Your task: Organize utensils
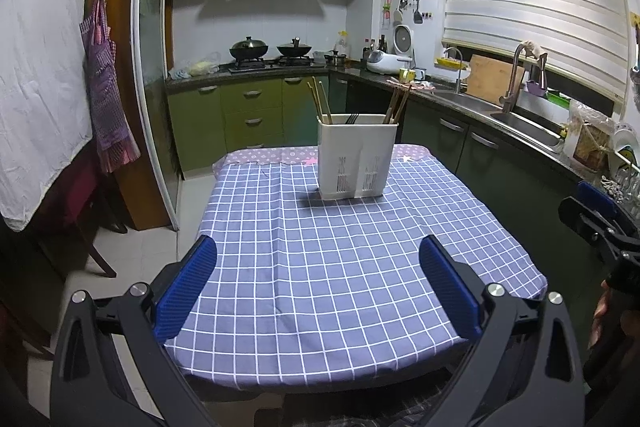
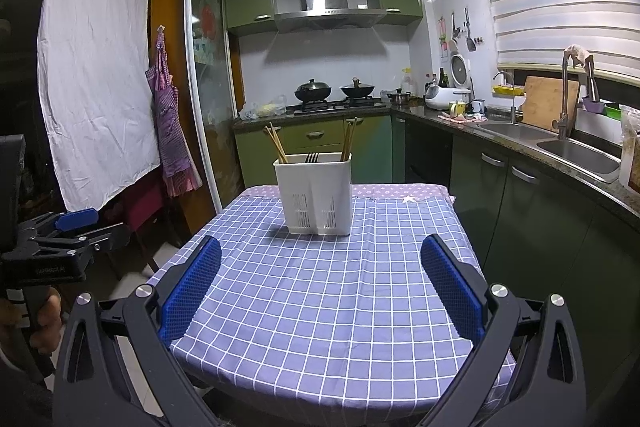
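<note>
Hovering above the near edge of the checked tablecloth [image 1: 340, 287], the left gripper [image 1: 318, 285] and right gripper [image 2: 320, 283] both gape wide, holding nothing. Straight ahead, well apart from both, stands the white utensil holder [image 1: 357, 157] with chopsticks [image 1: 320, 101] and a fork [image 1: 352, 119] inside.

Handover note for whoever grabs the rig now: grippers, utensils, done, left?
Left gripper: open, holding nothing, above the near part of the table.
Right gripper: open, holding nothing, likewise.
White utensil holder stands upright at the far end of the table. Chopsticks lean in its left side, more chopsticks in its right, fork in the middle.
No loose utensils are visible on the cloth; sorting looks done.
Left: nothing obvious; confirm.
</note>
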The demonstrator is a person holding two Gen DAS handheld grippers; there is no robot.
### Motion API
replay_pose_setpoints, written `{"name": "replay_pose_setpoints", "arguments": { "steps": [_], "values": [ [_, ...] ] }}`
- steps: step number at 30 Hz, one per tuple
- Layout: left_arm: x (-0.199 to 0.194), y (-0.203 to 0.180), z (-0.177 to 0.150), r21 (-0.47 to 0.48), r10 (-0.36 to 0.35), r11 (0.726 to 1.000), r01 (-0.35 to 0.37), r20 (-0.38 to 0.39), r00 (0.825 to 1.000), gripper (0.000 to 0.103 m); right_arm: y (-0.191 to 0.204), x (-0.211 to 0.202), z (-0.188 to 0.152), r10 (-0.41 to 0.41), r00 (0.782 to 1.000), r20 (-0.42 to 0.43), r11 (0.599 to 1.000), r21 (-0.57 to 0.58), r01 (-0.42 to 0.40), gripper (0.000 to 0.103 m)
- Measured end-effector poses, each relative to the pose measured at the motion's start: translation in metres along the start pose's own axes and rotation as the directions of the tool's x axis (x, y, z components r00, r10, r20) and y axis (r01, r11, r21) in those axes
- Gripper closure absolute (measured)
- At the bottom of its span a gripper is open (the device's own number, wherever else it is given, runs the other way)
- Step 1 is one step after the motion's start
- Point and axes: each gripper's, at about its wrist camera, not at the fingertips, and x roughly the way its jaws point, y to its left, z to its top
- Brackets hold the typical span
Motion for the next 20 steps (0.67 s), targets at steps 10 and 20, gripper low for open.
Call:
{"name": "replay_pose_setpoints", "arguments": {
  "steps": [10,20],
  "values": [
    [0.0025,-0.0039,-0.0019,0.021,0.026,0.999,-0.027,0.015,1.000,0.007,0.0007,0.0017,0.0013,0.002,1.000,-0.005,1.000,0.003,-0.002,0.005],
    [0.0067,0.0007,-0.0006,-0.008,0.013,1.000,-0.013,0.006,1.000,0.006,-0.0006,0.0030,-0.0003,0.000,1.000,-0.008,1.000,0.011,0.000,0.005]
  ]
}}
